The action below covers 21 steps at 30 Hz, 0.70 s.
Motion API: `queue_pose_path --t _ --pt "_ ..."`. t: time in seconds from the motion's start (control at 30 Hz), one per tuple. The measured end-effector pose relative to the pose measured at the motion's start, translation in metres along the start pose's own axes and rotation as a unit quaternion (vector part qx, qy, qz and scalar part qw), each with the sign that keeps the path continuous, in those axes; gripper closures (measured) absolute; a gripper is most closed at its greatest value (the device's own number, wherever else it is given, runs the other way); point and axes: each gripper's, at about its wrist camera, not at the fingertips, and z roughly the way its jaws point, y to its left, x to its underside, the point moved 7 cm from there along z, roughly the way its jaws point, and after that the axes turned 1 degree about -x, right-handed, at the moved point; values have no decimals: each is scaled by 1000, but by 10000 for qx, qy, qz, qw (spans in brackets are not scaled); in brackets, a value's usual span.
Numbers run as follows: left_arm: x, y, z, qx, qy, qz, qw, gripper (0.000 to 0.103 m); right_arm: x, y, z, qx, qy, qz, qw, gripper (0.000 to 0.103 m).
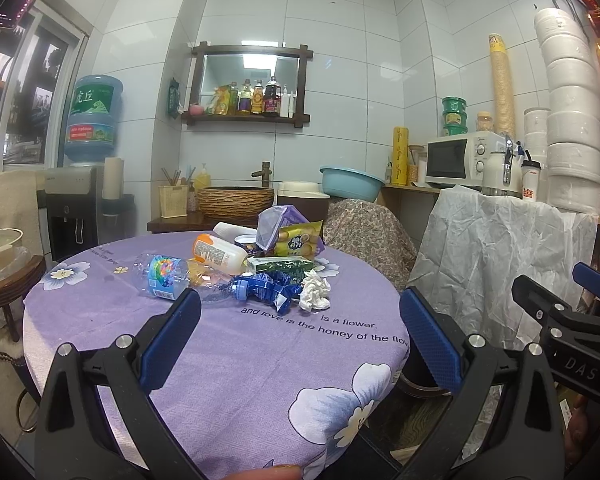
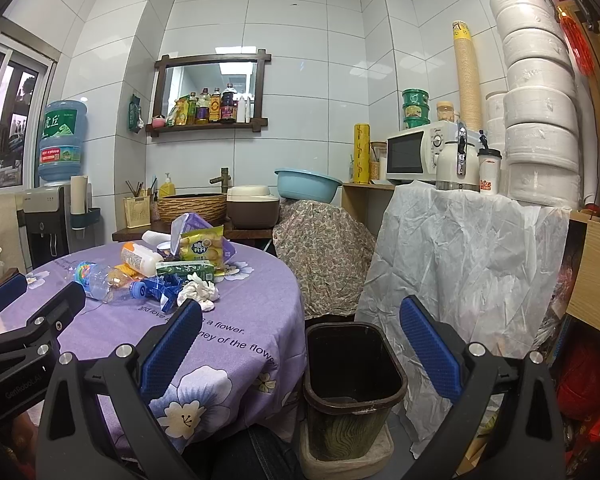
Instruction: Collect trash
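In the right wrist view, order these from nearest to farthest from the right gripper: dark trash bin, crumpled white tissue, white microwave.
1. Dark trash bin, on the floor just ahead of the right gripper.
2. Crumpled white tissue, on the table, left.
3. White microwave, far shelf, right.

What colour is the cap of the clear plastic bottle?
Blue; the cap of the clear plastic bottle shows best in the left wrist view.

The round table (image 1: 228,360) wore a matt woven purple cloth. On it lay a clear glossy plastic bottle (image 1: 168,276), shiny foil wrappers (image 1: 272,290) and a crumpled soft paper tissue (image 1: 314,290). The bin (image 2: 352,384) looked like dark smooth plastic. The gripper fingers (image 2: 168,354) carried blue knurled rubbery pads.
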Motion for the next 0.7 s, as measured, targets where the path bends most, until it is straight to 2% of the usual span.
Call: queue_pose_path --t 0.7 --pt "-1 7 1 -28 8 -7 10000 5 1 1 1 -7 6 0 10000 5"
